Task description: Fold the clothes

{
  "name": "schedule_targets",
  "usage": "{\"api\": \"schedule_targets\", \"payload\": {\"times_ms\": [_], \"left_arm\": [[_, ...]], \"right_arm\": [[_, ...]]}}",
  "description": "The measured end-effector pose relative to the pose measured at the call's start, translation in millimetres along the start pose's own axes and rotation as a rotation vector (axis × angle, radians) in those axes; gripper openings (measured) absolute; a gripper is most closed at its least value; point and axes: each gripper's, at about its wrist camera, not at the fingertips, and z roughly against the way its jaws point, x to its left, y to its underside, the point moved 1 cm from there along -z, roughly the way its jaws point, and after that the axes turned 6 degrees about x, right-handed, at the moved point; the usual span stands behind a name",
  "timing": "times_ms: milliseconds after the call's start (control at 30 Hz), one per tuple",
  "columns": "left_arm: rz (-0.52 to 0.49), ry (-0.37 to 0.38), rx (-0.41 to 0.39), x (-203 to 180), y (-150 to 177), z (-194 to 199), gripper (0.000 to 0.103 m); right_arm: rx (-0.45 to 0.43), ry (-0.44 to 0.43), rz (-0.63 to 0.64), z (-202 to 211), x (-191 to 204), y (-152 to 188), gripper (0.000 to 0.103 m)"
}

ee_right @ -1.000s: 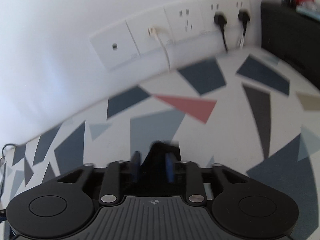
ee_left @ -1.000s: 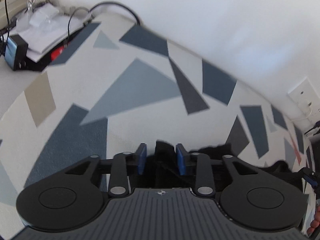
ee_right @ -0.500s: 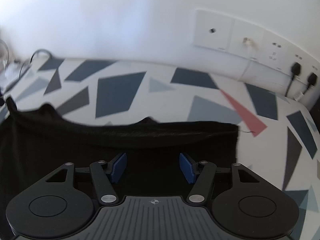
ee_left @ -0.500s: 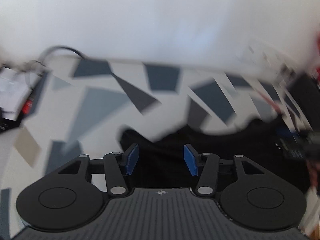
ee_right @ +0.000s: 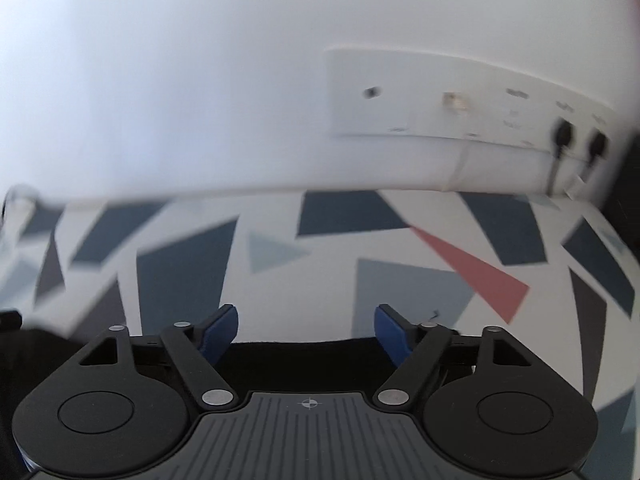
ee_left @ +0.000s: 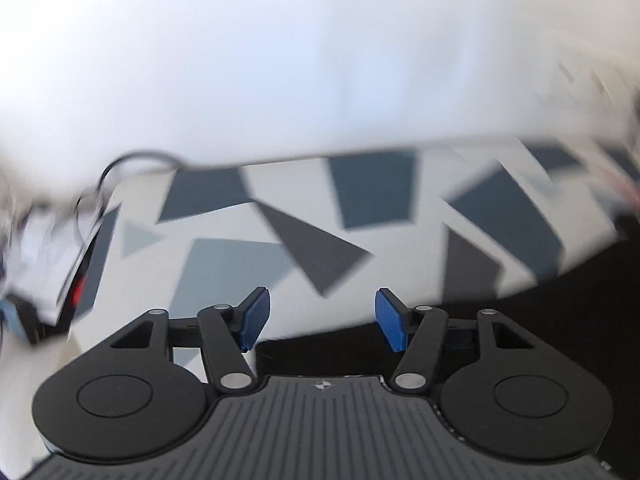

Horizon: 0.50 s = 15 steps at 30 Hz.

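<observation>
Black garment (ee_left: 560,320) flat on patterned tabletop (ee_left: 224,268) — left claw (ee_left: 322,324), right claw (ee_right: 306,334) both freshly widened, empty.

Bright daylight; motion blur; fisheye edges

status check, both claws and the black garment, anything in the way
Left claw and right claw open, just been opening, nothing between pads. Black garment lying on patterned table. Nothing in the way.

Left tongs (ee_left: 322,322) jaws have just been opening, nothing between them, above black garment (ee_left: 560,312) on patterned cloth (ee_left: 224,264)
</observation>
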Motion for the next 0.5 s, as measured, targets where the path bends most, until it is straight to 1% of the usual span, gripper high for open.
{"api": "schedule_targets", "payload": {"times_ms": [33,67,100,133,200,233,300,367,433,500], "left_arm": [[0.021,0.028,0.018,7.2,0.2,4.8,0.068],[0.027,0.043,0.037,11.7,3.1,9.8,0.076],[0.027,0.051,0.054,14.9,7.8,14.8,0.083],[0.028,0.057,0.072,17.9,13.6,19.6,0.085],[0.066,0.076,0.117,29.2,30.4,29.1,0.09],[0.086,0.086,0.14,35.2,39.0,33.8,0.091],[0.164,0.099,0.215,43.9,54.8,40.0,0.095],[0.225,0.117,0.268,46.4,70.4,45.4,0.096],[0.248,0.134,0.298,42.0,82.4,46.5,0.096],[0.246,0.132,0.307,33.7,89.5,44.3,0.097]], "right_arm": [[0.003,-0.005,-0.01,3.8,-4.8,1.2,0.078],[0.007,-0.007,-0.013,7.5,-9.4,3.3,0.081],[0.01,-0.006,-0.012,11.6,-13.5,6.8,0.086],[0.015,-0.006,-0.007,15.9,-17.7,11.5,0.095],[0.032,-0.017,-0.002,24.6,-24.1,22.7,0.102],[0.04,-0.022,-0.002,29.3,-25.7,29.6,0.102],[0.059,-0.025,-0.005,38.4,-20.0,45.4,0.102],[0.083,-0.038,-0.016,45.8,-20.7,58.8,0.102],[0.119,-0.061,-0.02,49.4,-20.6,70.8,0.102],[0.142,-0.067,-0.011,51.3,-20.5,79.5,0.102]]}}
